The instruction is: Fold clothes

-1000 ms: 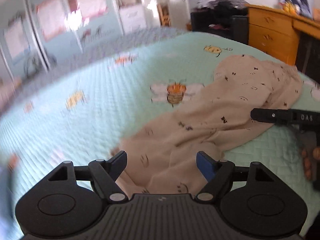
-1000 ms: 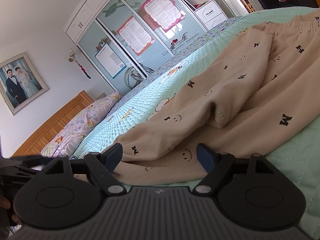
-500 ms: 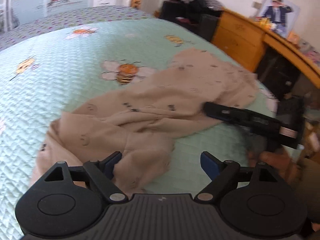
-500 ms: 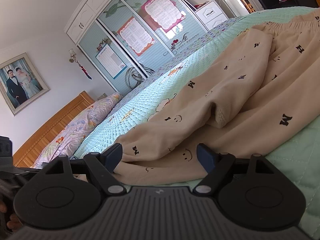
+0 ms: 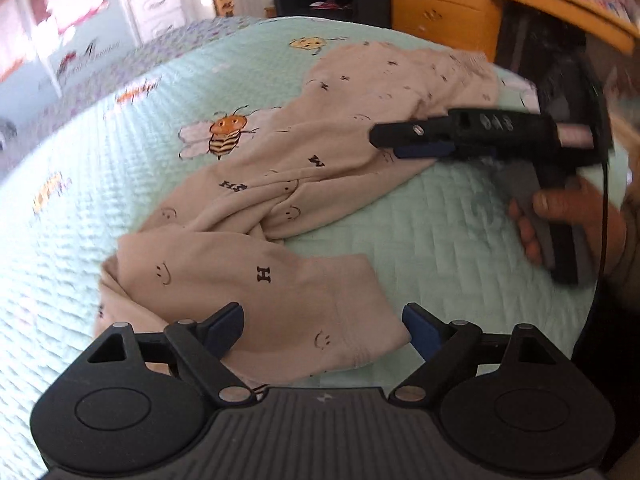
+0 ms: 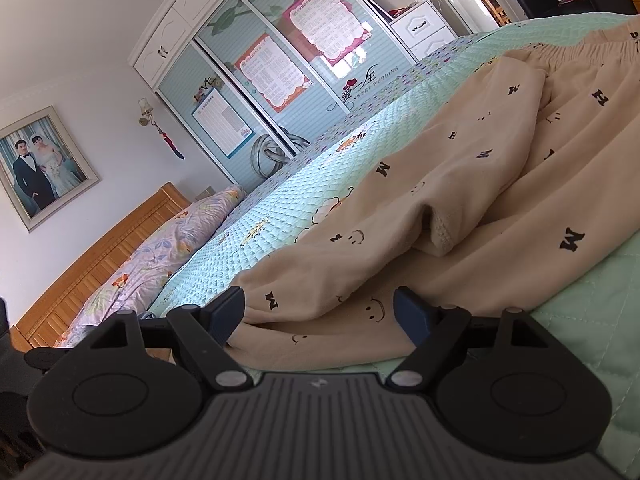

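Left wrist view: beige trousers (image 5: 280,208) rumpled on mint quilt (image 5: 100,200), cuff between wide-spread left gripper (image 5: 323,326); right gripper (image 6: 319,312) spread wide too, at 3 o'clock; wooden dresser (image 5: 436,8) at 1

Right tongs low over beige trousers on the bed

The right tongs (image 6: 320,314) stand spread wide, blue-padded fingers (image 6: 226,312) on either side of a crumpled hem of the beige trousers (image 6: 460,216), which are printed with black letters and smiley faces and lie rumpled across the mint-green quilted bedspread (image 6: 304,184). The elastic waistband (image 6: 576,50) shows at the far upper right. Beyond, a floral pillow (image 6: 160,252) rests against the wooden headboard (image 6: 92,260), a framed wedding photograph (image 6: 40,168) hangs on the wall, and a white wardrobe (image 6: 256,64) with posters on its doors fills the background.
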